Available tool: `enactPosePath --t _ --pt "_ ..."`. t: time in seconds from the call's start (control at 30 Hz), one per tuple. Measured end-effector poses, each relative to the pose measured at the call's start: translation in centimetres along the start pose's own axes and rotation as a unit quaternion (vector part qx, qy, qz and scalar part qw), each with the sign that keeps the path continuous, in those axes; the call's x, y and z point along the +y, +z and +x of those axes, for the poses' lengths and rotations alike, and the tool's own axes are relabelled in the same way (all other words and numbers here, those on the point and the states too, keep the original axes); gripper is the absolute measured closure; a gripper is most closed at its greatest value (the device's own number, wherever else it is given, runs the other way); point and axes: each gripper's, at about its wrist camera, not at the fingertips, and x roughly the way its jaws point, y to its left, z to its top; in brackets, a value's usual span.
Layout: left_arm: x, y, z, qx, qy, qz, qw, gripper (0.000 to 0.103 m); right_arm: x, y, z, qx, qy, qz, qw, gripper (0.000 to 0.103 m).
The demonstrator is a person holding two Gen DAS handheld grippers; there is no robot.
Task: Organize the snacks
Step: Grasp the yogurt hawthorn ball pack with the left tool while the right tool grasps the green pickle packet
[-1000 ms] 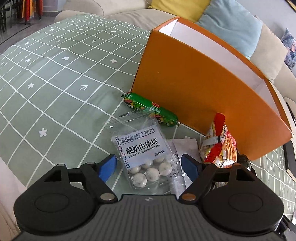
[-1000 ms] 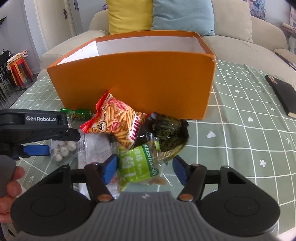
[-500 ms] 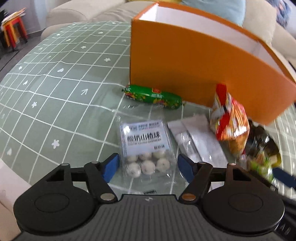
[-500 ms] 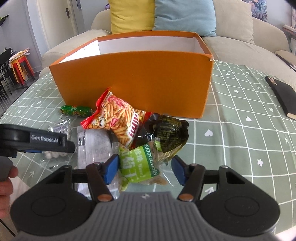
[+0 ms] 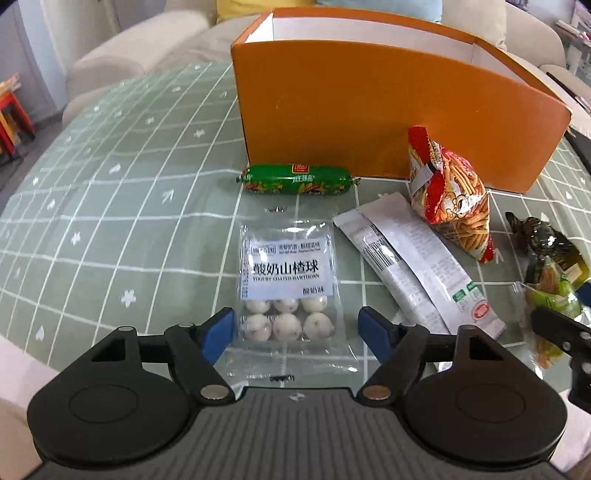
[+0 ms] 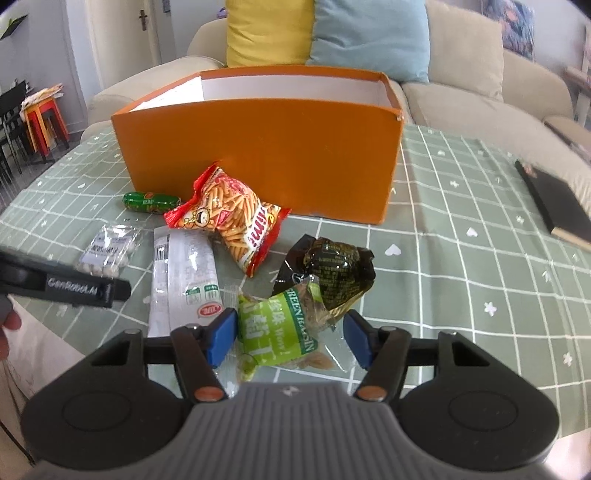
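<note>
An open orange box stands at the back of the table. In front of it lie a green sausage, a red bag of stick snacks, a long white packet, a dark green packet and a light green packet. My left gripper is open, its jaws on either side of a clear bag of hawthorn balls. My right gripper is open, astride the light green packet.
The table has a green checked cloth. A black notebook lies at the right. A sofa with yellow and blue cushions stands behind the box. Red stools stand at far left.
My left gripper has swung to the right and drawn back a little, so the hawthorn bag now lies square between its jaws. My right gripper has drawn back slightly.
</note>
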Motion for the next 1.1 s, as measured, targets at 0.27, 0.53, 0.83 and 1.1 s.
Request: enactPosePath --t 0.27,0.53,0.83,1.1 --pt "0.2 -0.2 0.3 -0.023 -0.004 -0.006 0.9997 0.014 2.2 -0.8 -1.9 -0.060 -0.027 -0.090 0.994 0.034" --pt "0.4 -0.2 0.4 -0.031 -0.019 -0.013 0.9992 0.022 2.5 -1.7 -0.4 -0.029 -0.017 -0.094 0.995 0.047" --pt "0.1 -0.5 -0.1 -0.033 -0.027 -0.007 0.9991 0.034 1.7 -1.8 0.4 -0.008 -0.017 -0.070 0.997 0.052" --pt "-0.1 -0.8 -1.2 -0.033 -0.032 -0.012 0.9989 0.035 2.1 -1.3 -1.1 -0.027 -0.009 -0.078 0.997 0.058"
